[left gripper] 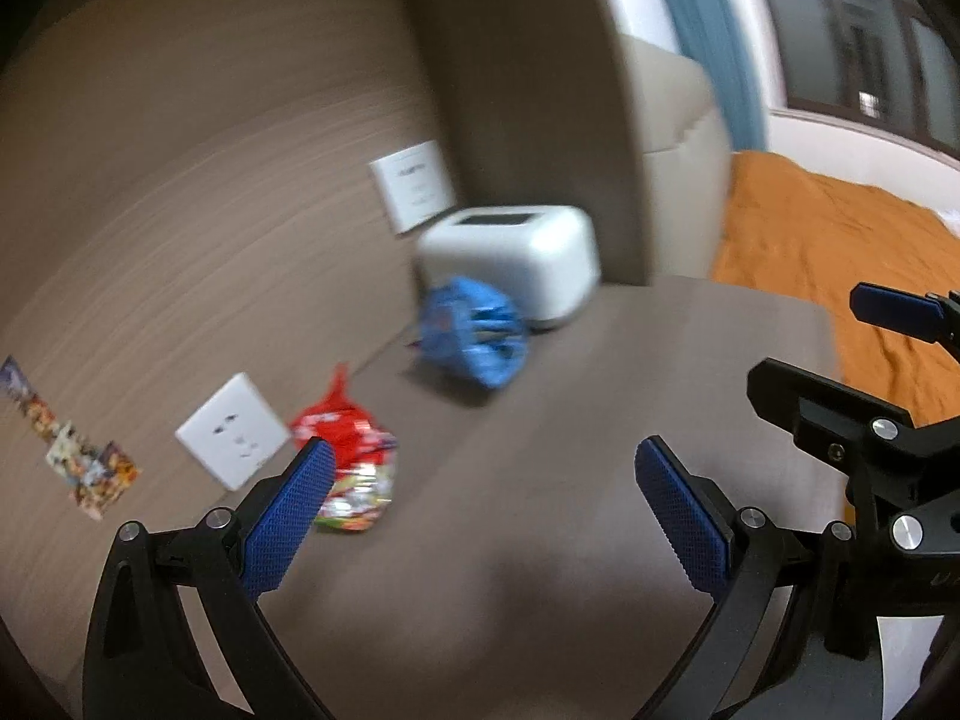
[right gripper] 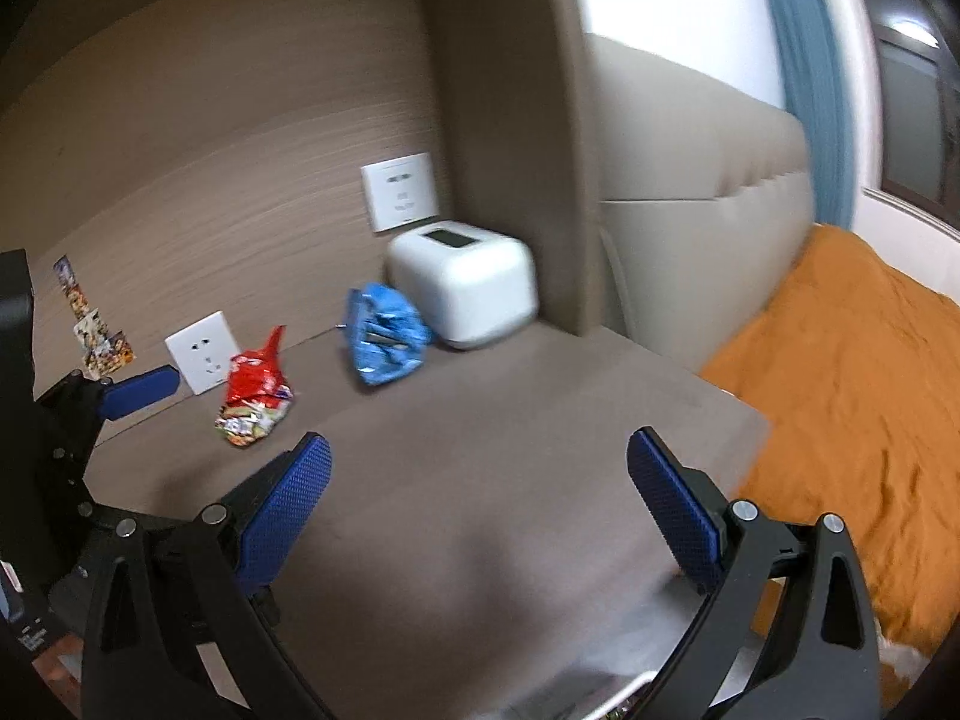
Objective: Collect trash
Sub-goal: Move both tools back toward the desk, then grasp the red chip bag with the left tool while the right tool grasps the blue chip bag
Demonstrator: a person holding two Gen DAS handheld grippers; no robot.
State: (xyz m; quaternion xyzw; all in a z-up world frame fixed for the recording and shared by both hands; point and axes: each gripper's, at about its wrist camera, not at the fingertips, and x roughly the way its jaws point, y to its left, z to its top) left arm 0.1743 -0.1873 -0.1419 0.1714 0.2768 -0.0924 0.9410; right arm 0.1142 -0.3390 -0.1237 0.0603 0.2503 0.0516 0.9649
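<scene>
Both sets of jaws stand wide apart and hold nothing: the left gripper (left gripper: 483,516) and the right gripper (right gripper: 480,510) hover over the near part of the brown bedside table (right gripper: 480,438), with bare tabletop between their blue pads.

Taking the white box-shaped device (right gripper: 465,291) at the back of the table as the landmark, the trash lies like this. A crumpled blue wrapper (right gripper: 384,333) sits just in front of the device and a little to its left, touching it or nearly so; the blur makes it hard to say which. A crumpled red wrapper (right gripper: 255,399) lies farther left of the device, near the wall and just beside a white wall socket (right gripper: 201,351). The two wrappers are well apart. The left gripper's left pad is close to the red wrapper in the left wrist view, so that piece looks the natural first pick for the left side. An orange blanket (right gripper: 840,396) covers the bed to the right of the device, beyond the table's edge.

Both wrappers look like thin snack film: very light, soft, crinkly and probably slippery. They will likely skid on the tabletop if nudged from one side. A good hold would be across a bunched, raised fold, such as the red wrapper's twisted upper tip, or the blue one's puffed middle, with the pads closing fully.
</scene>
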